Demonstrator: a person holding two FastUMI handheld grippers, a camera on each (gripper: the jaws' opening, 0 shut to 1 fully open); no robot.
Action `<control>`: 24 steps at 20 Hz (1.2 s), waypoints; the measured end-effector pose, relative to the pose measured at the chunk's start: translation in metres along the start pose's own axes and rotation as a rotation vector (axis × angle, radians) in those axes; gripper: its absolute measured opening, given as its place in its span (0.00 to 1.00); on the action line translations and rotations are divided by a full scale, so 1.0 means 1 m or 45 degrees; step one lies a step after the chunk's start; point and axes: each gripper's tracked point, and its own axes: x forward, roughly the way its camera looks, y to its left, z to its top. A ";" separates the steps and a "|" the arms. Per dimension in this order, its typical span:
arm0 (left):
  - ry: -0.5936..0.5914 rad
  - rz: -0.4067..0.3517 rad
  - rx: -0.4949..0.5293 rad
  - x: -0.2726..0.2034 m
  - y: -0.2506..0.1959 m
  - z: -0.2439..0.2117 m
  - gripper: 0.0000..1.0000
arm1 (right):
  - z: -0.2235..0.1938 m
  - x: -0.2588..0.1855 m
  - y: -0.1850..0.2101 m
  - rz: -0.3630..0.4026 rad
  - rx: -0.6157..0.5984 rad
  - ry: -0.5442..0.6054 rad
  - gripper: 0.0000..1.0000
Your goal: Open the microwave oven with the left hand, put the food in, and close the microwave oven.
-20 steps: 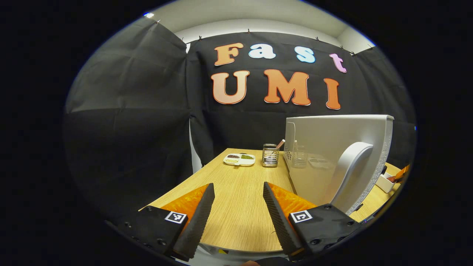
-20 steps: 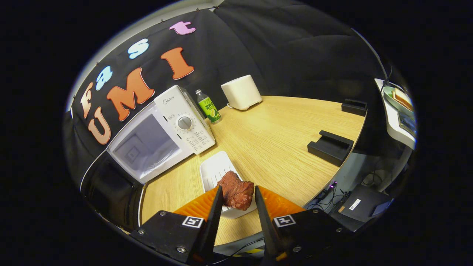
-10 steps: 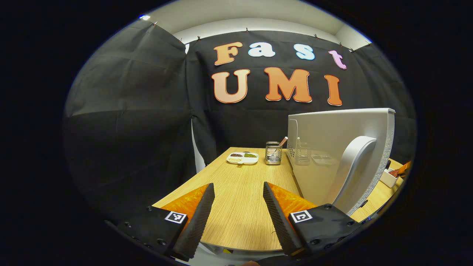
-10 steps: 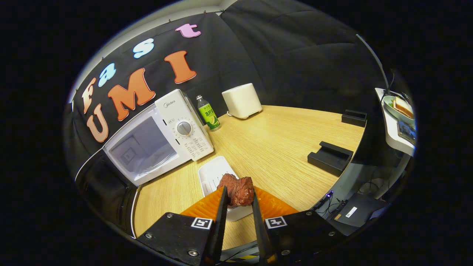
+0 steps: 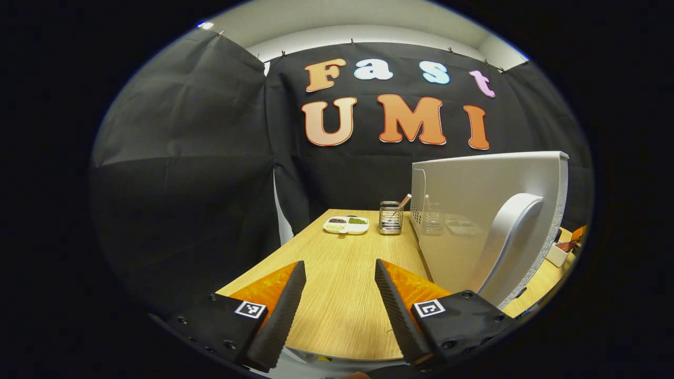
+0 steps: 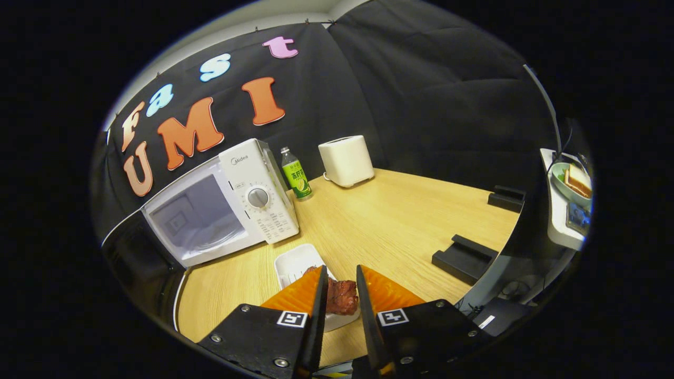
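Here the right claw (image 6: 340, 295) grips one piece of meat (image 6: 341, 296) between its fingers, just above one white tray (image 6: 293, 260) on the table (image 6: 400, 221). The left claw (image 5: 337, 295) is released and holds nothing; it hangs over the near table edge, just beside the open door (image 5: 474, 210) and its handle (image 5: 508, 247).

Progress, judged from these views:
1. Door opening: done. The door stands swung out, and in the right gripper view the cavity of the microwave (image 6: 221, 210) shows open and apparently empty.
2. Food pickup: done, or nearly. Whether the meat is clear of the tray cannot be told.
3. Left to do: carry the meat into the cavity, release it, then swing the door shut.

Count:
- Microwave: one.
- Meat: one piece.
- Tray: one.
- Bottle (image 6: 295, 176): one.
- White appliance (image 6: 346, 159): one.
- Black blocks (image 6: 463, 255): two.
- Utensil holder (image 5: 390, 217): one.
- Divided dish (image 5: 346, 225): one.
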 end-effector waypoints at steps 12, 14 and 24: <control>0.011 -0.011 0.021 0.005 -0.005 0.000 0.84 | -0.016 0.005 0.008 0.039 0.048 0.013 0.39; 0.016 -0.010 0.010 0.006 -0.003 -0.001 0.84 | -0.010 0.003 0.012 0.070 0.051 -0.004 0.32; 0.018 0.003 0.005 0.006 0.001 -0.001 0.84 | 0.011 0.009 0.023 0.101 -0.024 -0.005 0.12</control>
